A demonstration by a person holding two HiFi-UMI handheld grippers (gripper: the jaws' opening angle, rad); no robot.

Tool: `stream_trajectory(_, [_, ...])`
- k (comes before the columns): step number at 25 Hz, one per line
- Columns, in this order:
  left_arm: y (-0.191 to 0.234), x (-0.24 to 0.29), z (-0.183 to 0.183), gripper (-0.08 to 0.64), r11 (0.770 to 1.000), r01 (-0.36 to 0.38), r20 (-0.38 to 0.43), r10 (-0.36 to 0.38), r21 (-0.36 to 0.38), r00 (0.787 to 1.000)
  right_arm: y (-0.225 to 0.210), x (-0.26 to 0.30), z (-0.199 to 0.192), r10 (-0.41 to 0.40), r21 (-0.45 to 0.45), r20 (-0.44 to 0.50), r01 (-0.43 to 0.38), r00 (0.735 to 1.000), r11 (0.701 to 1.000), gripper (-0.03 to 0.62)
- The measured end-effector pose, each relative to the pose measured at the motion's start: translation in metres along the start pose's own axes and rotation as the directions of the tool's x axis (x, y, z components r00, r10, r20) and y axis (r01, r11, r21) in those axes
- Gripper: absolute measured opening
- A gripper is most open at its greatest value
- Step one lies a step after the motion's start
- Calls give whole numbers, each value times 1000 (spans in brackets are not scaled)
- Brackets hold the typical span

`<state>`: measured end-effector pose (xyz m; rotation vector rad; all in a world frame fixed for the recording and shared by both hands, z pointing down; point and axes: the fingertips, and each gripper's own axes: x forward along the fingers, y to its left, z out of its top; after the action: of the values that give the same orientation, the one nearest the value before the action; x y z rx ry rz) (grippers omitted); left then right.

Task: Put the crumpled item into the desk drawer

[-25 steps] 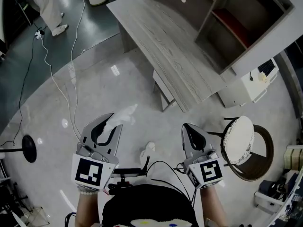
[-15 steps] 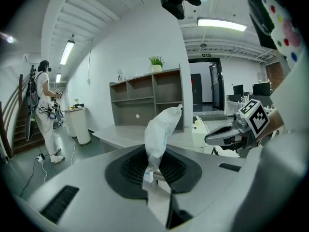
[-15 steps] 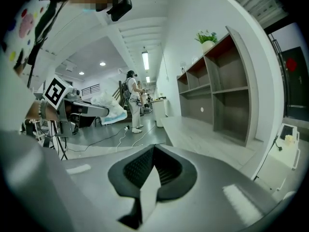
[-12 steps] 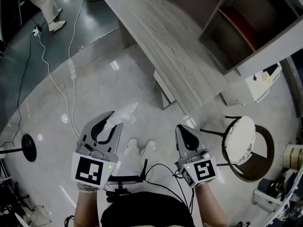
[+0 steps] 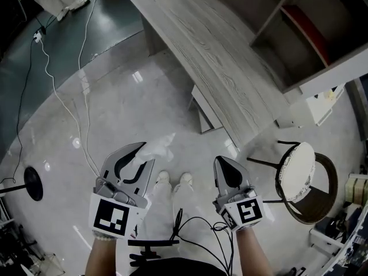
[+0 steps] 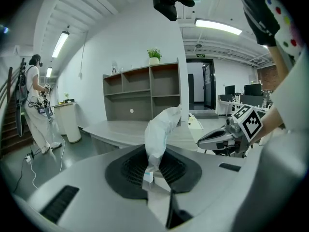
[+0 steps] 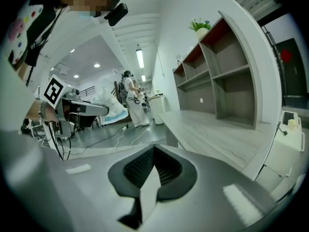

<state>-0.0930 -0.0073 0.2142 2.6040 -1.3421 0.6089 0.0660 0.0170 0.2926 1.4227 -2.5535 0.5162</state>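
The crumpled item (image 5: 159, 148) is a white wad of paper or plastic, and my left gripper (image 5: 146, 154) is shut on its lower end. In the left gripper view the crumpled item (image 6: 159, 132) rises upright from between the jaws of the left gripper (image 6: 152, 170). My right gripper (image 5: 222, 162) hangs beside it, shut and with nothing in it; its pads (image 7: 147, 166) meet in the right gripper view. Ahead stands the grey wooden desk (image 5: 230, 68), with its drawer (image 5: 204, 105) shut under the near edge. Both grippers hover above the floor, short of the desk.
A shelf unit (image 5: 310, 22) stands on the desk's far side. A round stool (image 5: 294, 170) is to the right, near a white cabinet (image 5: 319, 102). White cables (image 5: 69, 108) run across the floor at left, beside a black round base (image 5: 33, 183). A person (image 6: 36, 108) stands far off.
Both grippers have sunk a little and come closer to the desk. The left still grips the crumpled item and the right stays shut.
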Motion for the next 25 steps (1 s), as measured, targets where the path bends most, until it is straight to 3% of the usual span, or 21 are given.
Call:
stream_trajectory(6, [9,24,-42,61,1000,29,-38,-28,7,999,-5,32,-43,-19,38,-11,19,1000,999,9])
stream_trajectory(11, [19,41,-78,60,999,27,-61,-29,-37,998,-18,58,-77,-44,93,-9,44,999,995,9])
stream_trajectory(16, [24,56,-103,60,987,89,-100,-75,136,992,-41,79,-116,-79,204,3,77,997,976,9])
stream_trajectory(20, [26,71,-122,60,986,116,-116,-102,124,988,-56,96,-146,-109,269,2,104,994,957,8])
stream_trajectory(21, [26,75,-127,61,985,122,-120,-108,120,987,-59,101,-153,-111,283,0,107,994,953,46])
stream_trajectory(25, [23,90,-146,61,985,142,-134,-128,101,983,-73,116,-185,-133,298,-29,135,991,945,80])
